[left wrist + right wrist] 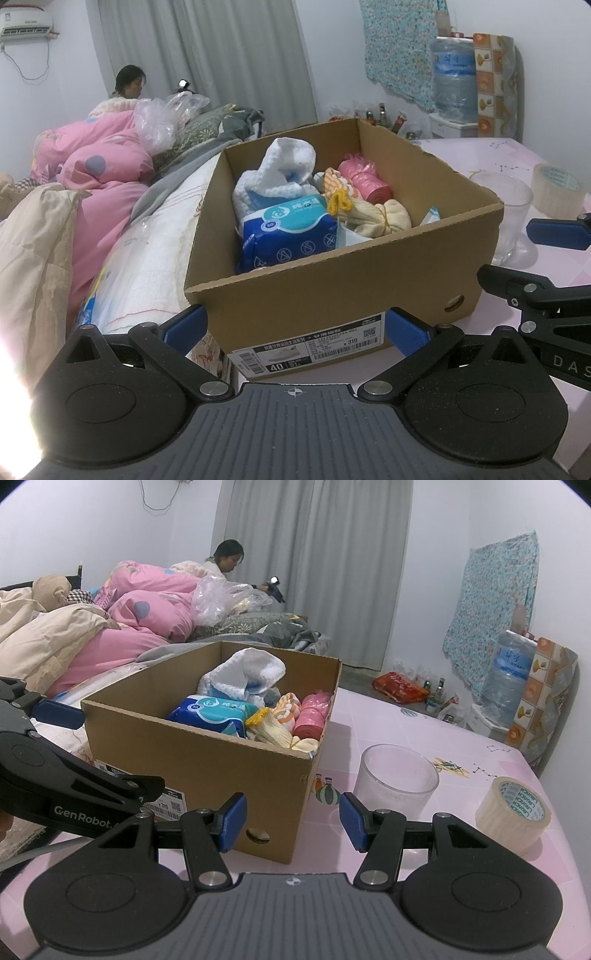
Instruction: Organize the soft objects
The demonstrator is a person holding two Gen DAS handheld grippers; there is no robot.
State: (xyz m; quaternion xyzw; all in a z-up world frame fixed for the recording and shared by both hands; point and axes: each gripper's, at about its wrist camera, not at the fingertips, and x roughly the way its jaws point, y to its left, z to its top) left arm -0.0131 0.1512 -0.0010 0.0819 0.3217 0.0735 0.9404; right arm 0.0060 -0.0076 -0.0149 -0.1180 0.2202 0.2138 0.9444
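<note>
Cardboard box (207, 760) stands on the pink worktop (406, 849), both claws gaping empty before it: left claw (295, 328) at its labelled end, right claw (293, 823) at its corner. Inside lie one blue wipes pack (288, 236), one white cloth (280, 166), one pink bag roll (364, 181) and bundled socks (373, 218). Right of the box: one clear cup (397, 779), one tape roll (513, 814). Behind it, a bed with pink quilt (147, 616).
</note>
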